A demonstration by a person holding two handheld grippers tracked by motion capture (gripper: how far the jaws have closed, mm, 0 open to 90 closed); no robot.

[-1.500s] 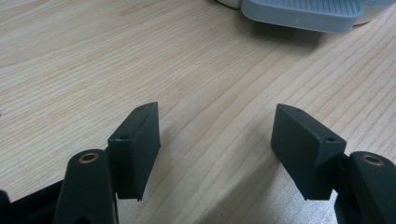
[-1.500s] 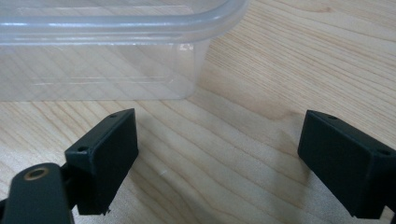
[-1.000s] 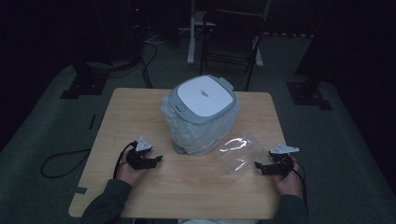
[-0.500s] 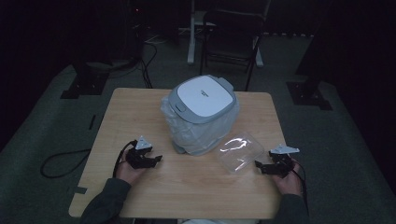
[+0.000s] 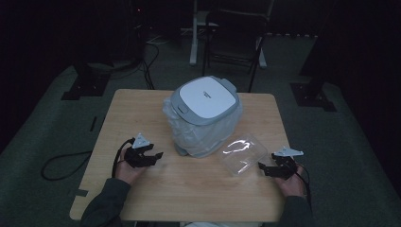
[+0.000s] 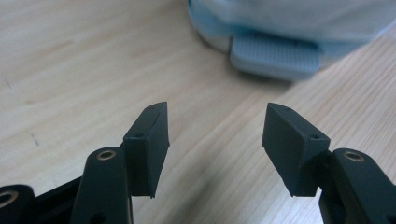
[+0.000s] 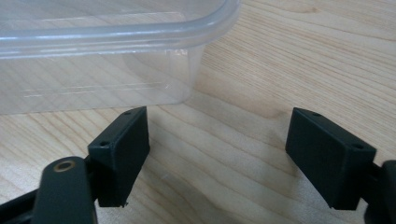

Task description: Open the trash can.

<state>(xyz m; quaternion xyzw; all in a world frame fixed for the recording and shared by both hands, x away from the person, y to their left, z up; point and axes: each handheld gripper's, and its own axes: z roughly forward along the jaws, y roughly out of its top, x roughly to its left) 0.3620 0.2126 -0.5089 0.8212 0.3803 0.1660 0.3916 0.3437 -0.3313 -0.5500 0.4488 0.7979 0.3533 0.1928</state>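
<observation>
A white and grey lidded appliance [image 5: 204,101] wrapped in clear plastic stands mid-table; its ribbed grey base [image 6: 280,51] lies ahead of my left gripper. My left gripper [image 5: 158,156] [image 6: 215,140] hovers left of it, open, its jaws having just closed slightly with nothing between them. A clear plastic container [image 5: 242,153] [image 7: 102,60] lies to the right of the appliance. My right gripper [image 5: 261,167] [image 7: 217,149] sits just right of the container's corner. It is open, and its jaws have just been closing on bare wood, not touching the container.
The wooden table [image 5: 142,109] has bare room at the front and the back left. Behind it on the dark floor stand a chair [image 5: 234,42] and stand feet [image 5: 80,90]. A cable [image 5: 61,163] loops on the floor at the left.
My left gripper has lifted a little off the table. The right hand has kept its place beside the container.
</observation>
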